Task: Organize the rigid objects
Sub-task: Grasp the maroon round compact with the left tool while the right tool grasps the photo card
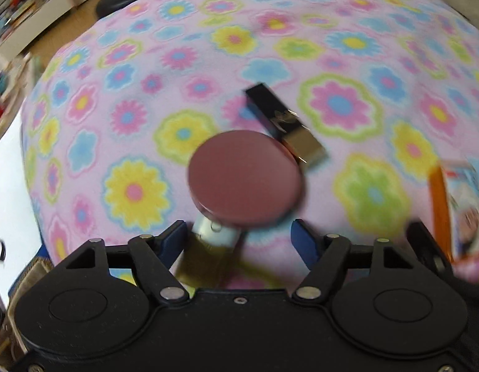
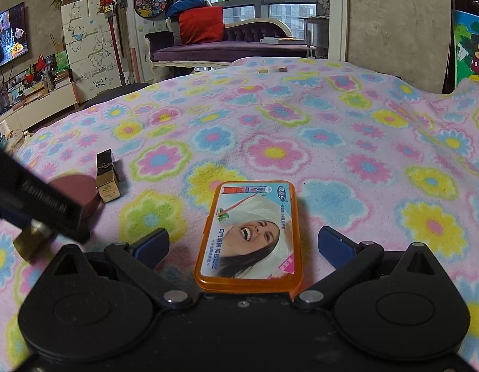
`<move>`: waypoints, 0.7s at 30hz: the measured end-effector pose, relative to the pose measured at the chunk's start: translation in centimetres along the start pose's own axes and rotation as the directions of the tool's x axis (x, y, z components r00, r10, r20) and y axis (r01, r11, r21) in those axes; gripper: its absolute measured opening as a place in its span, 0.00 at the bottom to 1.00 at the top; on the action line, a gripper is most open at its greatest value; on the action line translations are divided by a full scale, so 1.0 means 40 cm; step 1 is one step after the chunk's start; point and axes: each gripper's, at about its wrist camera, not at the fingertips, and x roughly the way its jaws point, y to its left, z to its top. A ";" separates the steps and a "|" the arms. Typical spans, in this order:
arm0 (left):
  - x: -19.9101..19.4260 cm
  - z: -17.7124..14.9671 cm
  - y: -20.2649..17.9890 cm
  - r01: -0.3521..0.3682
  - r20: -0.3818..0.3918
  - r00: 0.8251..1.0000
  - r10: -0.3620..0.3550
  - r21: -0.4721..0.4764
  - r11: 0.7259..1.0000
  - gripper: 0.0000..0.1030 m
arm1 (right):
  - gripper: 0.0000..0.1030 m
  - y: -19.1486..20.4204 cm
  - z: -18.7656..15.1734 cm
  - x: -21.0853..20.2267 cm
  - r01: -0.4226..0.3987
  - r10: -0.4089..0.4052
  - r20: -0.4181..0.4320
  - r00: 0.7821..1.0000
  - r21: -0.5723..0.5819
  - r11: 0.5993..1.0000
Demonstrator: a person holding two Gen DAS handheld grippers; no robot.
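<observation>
My left gripper (image 1: pixel 239 232) is spread wide, grasping nothing; a round maroon compact (image 1: pixel 245 179) lies at twelve o'clock just past its fingertips on the flowered blanket (image 1: pixel 131 99), touching a black-and-gold lipstick (image 1: pixel 286 124) at one o'clock. A gold-capped bottle (image 1: pixel 208 248) sits between the fingers. My right gripper (image 2: pixel 242 245) is also released, and the orange tin (image 2: pixel 248 235) lies flat between its fingers.

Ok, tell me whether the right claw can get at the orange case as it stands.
Probably yes. The right claw is open, and the orange case lies flat on the blanket between its fingers, with nothing in between.
</observation>
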 end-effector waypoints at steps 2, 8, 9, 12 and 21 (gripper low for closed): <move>-0.018 -0.024 -0.021 0.032 0.003 0.999 -0.032 0.062 0.998 0.60 | 1.00 -0.001 0.001 0.000 0.000 0.000 0.000 1.000 0.000 1.000; -0.057 -0.076 -0.041 0.140 -0.028 0.990 -0.137 0.143 0.980 0.57 | 1.00 -0.003 0.001 -0.003 0.001 -0.001 0.000 1.000 0.005 1.000; -0.063 -0.075 -0.035 0.133 -0.016 0.991 -0.132 0.141 0.981 0.57 | 1.00 -0.004 0.001 -0.003 0.000 0.000 0.001 1.000 0.006 1.000; -0.082 -0.050 -0.018 0.068 0.039 0.996 -0.074 0.145 0.987 0.62 | 1.00 -0.004 0.001 -0.003 0.002 -0.002 0.000 1.000 0.004 1.000; -0.026 0.078 0.001 -0.017 0.054 0.998 0.012 0.094 0.995 0.74 | 1.00 -0.006 0.001 -0.005 0.000 0.000 0.001 1.000 0.004 1.000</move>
